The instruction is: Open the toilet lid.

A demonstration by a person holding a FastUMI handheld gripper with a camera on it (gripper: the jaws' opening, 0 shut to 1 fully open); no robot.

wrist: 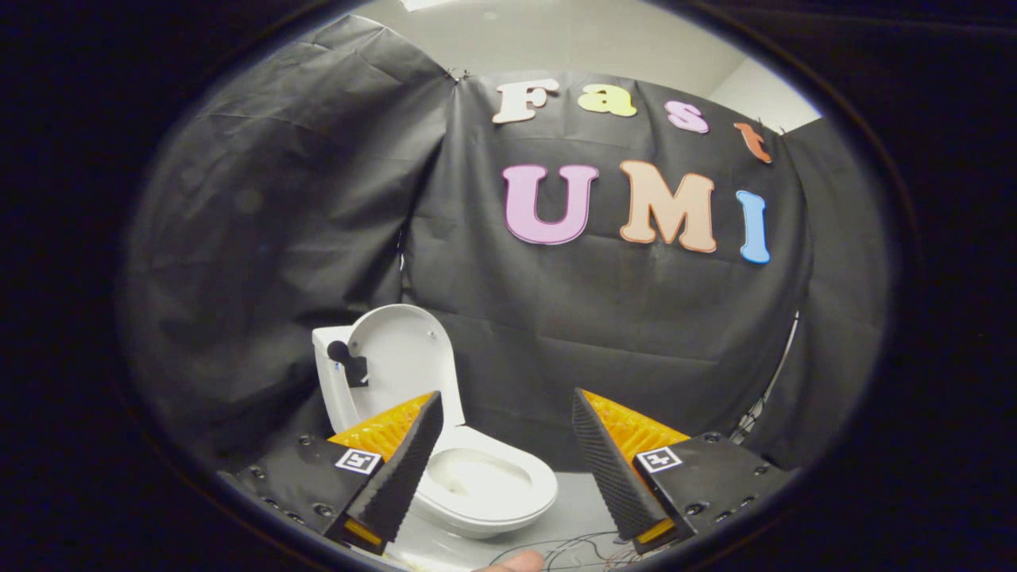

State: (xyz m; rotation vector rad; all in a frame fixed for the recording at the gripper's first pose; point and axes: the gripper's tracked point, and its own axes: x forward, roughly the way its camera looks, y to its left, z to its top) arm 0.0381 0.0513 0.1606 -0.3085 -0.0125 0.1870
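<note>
A: Gripper view. Status of fingers?

B: Spread wide, released, grasping nothing. Gap between them clear.

A: Location of toilet lid?

B: Beyond the left finger, well apart from both tips. Raised upright, leaning back against the tank. Small dark fitting seen on the lid's inner face; purpose not determinable. Seat down, bowl exposed, partly hidden behind the left finger.

A: Toilet position on floor?

B: Near the back edge of the floor, just in front of the booth's black cloth wall.

A: Other items?

B: Thin wires lying on the floor near the front edge, ahead of the right finger. Fingertip of a person at the very bottom, below the fingers.

A: Task progress?

B: Judged complete or nearly so: lid already standing open.

A: Procedure for finishing well?

B: Keep fingers released and clear of the lid. Confirm lid rests stably past vertical against the tank. If not settled, approach from the front, press lightly on the upper rim with one finger, avoid pinching. Withdraw straight back, away from the wires, to prevent snagging. Avoid any contact with the seat that could jolt the lid forward.
</note>
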